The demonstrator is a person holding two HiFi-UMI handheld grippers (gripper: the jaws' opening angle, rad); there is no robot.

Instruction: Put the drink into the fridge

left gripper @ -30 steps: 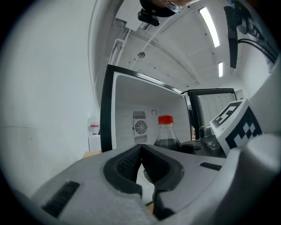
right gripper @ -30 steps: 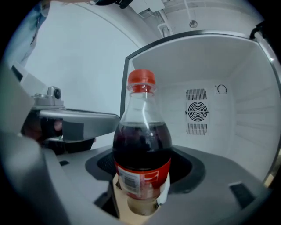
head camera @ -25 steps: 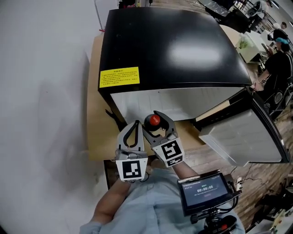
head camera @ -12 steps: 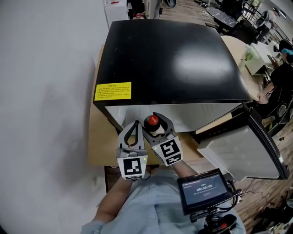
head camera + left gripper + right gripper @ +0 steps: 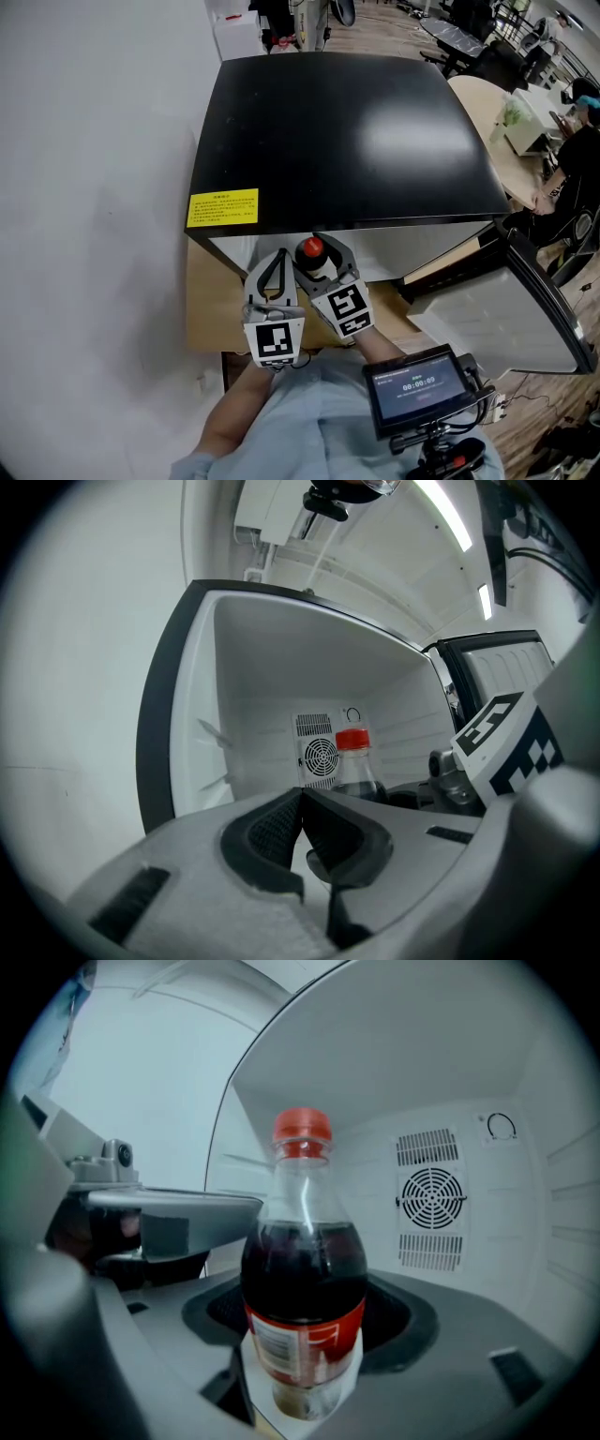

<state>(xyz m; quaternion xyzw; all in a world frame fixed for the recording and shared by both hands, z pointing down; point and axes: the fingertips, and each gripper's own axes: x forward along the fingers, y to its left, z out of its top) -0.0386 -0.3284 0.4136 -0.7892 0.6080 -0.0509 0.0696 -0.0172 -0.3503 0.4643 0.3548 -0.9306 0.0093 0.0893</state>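
Clamped upright in the right gripper (image 5: 322, 251), jaws pressed on the labelled belly of the bottle (image 5: 304, 1297), red cap up. Straight ahead lies the open fridge (image 5: 347, 131), door (image 5: 511, 323) swung out to the right; probably just a level push forward needed. Just beside on the left, the left gripper (image 5: 300, 803), jaws together, empty. No telling the fridge floor or shelf: hidden under the black top and behind the jaws.

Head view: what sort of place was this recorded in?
Probably an open office or lab workspace: a fridge stands open by a white wall, with desks and a seated person beyond it.
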